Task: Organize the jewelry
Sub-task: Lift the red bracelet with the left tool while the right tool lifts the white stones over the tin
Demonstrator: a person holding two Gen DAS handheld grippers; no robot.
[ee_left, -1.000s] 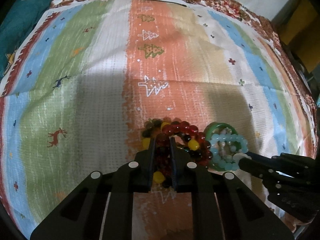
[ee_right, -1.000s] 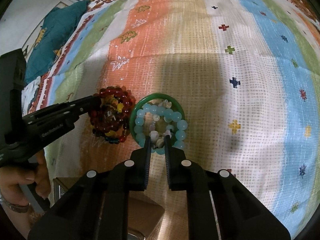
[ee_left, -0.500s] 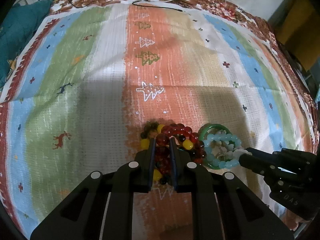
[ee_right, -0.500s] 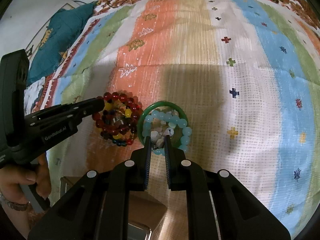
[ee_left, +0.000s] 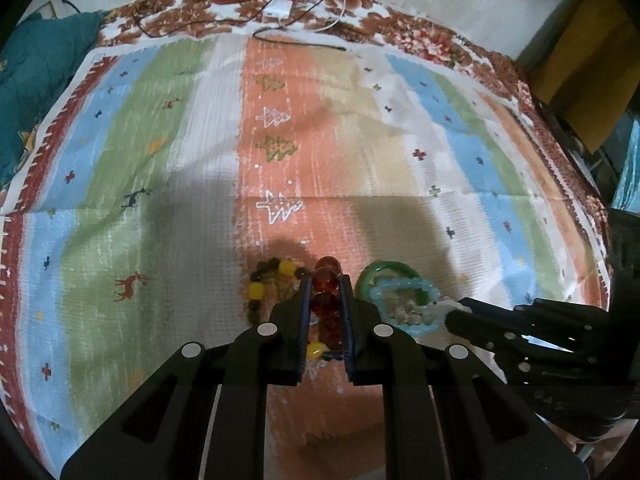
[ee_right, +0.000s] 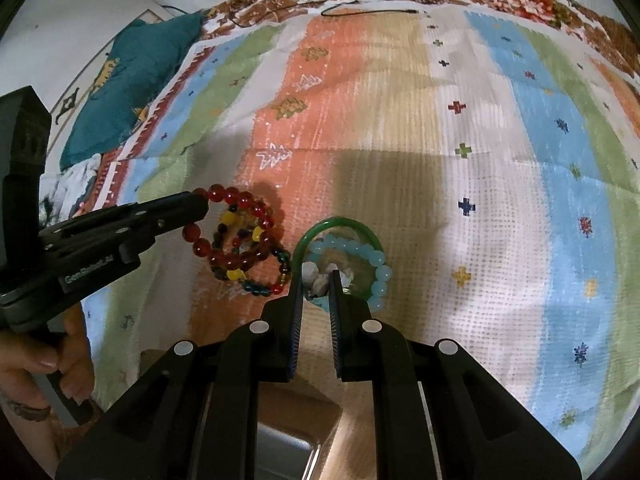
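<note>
the left gripper (ee_left: 325,300) is nearly closed, its 2 fingers (ee_left: 298,312) pinching the red bracelet (ee_right: 236,236) by a run of big red beads; in the right wrist view that loop hangs from the fingertips, raised at its 10 o'clock end and trailing down toward 4 o'clock. under it lies a dark multicolour bracelet (ee_right: 256,272) with yellow beads, on the orange stripe of the striped cloth (ee_left: 168,184).

the right gripper (ee_right: 316,284) is also nearly closed, fingers (ee_right: 296,300) gripping a small shell bracelet (ee_right: 316,276) of pale, irregular pieces. around that sit a light blue bracelet (ee_right: 372,264) and a green bangle (ee_right: 340,224), the blue one inside the bangle, just at 3 o'clock of the red one. whether the blue beads are caught in the grip too cannot be told.

in the left wrist view the right gripper comes in from 4 o'clock, its tip at the blue beads. in the right wrist view the left gripper comes in from 9 o'clock, with a hand (ee_right: 36,364) on its handle at 8 o'clock.

a teal pillow (ee_right: 132,80) lies at 10 o'clock off the cloth, and a white charger (ee_left: 280,9) with cables at 12 o'clock. a wooden box (ee_right: 296,420) shows below the right fingers at 6 o'clock.
</note>
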